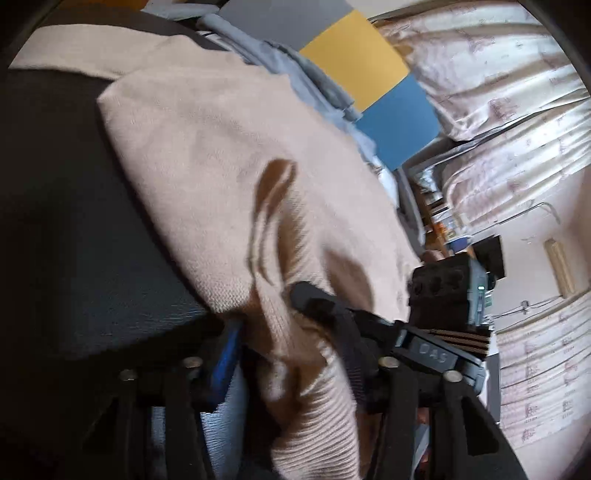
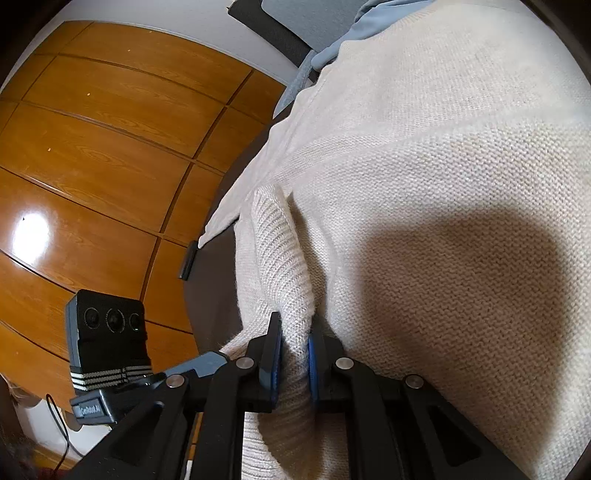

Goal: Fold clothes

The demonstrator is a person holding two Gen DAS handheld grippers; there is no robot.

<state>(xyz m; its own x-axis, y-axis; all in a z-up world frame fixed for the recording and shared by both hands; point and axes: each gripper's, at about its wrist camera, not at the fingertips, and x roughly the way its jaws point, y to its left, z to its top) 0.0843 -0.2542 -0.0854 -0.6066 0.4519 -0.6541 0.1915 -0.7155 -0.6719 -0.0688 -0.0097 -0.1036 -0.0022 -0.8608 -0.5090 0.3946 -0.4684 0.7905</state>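
Note:
A beige knit sweater (image 1: 229,158) lies spread over a dark surface (image 1: 55,192) and fills most of both views; it also shows in the right wrist view (image 2: 443,166). My left gripper (image 1: 269,325) is shut on a ribbed edge of the sweater, which bunches up between its black fingers (image 1: 317,306). My right gripper (image 2: 295,343) is shut on another ribbed fold of the same sweater, pinched between its blue-padded fingers (image 2: 275,350). Both held folds rise slightly off the rest of the cloth.
A light blue garment (image 1: 295,70) lies beyond the sweater, also at the top of the right wrist view (image 2: 354,33). Yellow (image 1: 354,55) and blue (image 1: 399,122) panels and curtains (image 1: 517,110) stand behind. Wooden floor (image 2: 92,147) lies left of the surface.

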